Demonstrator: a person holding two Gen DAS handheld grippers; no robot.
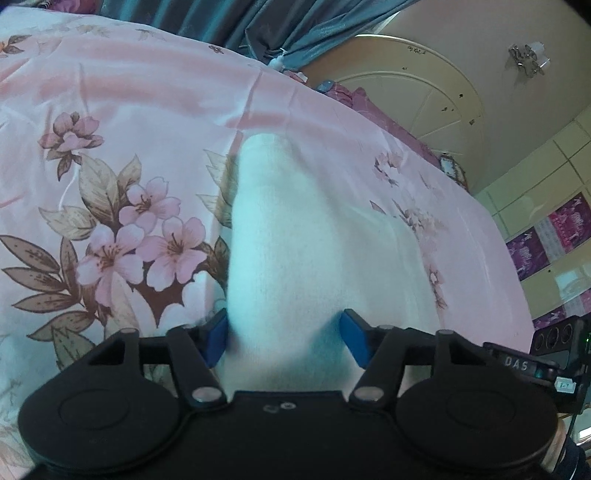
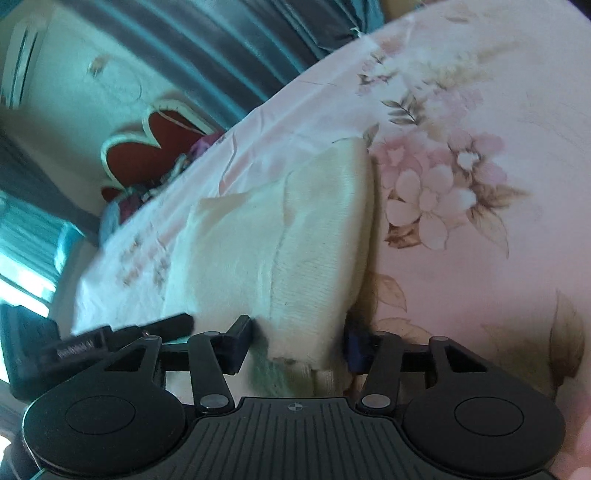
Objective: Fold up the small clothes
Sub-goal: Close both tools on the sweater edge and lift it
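A white knitted garment (image 1: 295,229) lies in a long folded strip on the pink flowered bedsheet (image 1: 129,129). My left gripper (image 1: 284,338) is low over its near end. Its blue pads (image 1: 216,339) stand apart with the cloth between them, and the cloth also runs on under the right finger. In the right wrist view the same garment (image 2: 295,229) looks cream, with a ribbed hem at the near edge. My right gripper (image 2: 297,345) straddles that hem, jaws apart and cloth between them. The sheet (image 2: 480,258) spreads to its right.
Teal curtains (image 1: 221,22) hang behind the bed. A cream headboard (image 1: 424,103) and purple pillows (image 1: 388,122) lie at the far right. The other hand-held device's body (image 1: 546,362) shows at the right edge. A red heart-shaped cushion (image 2: 147,151) sits beyond the bed.
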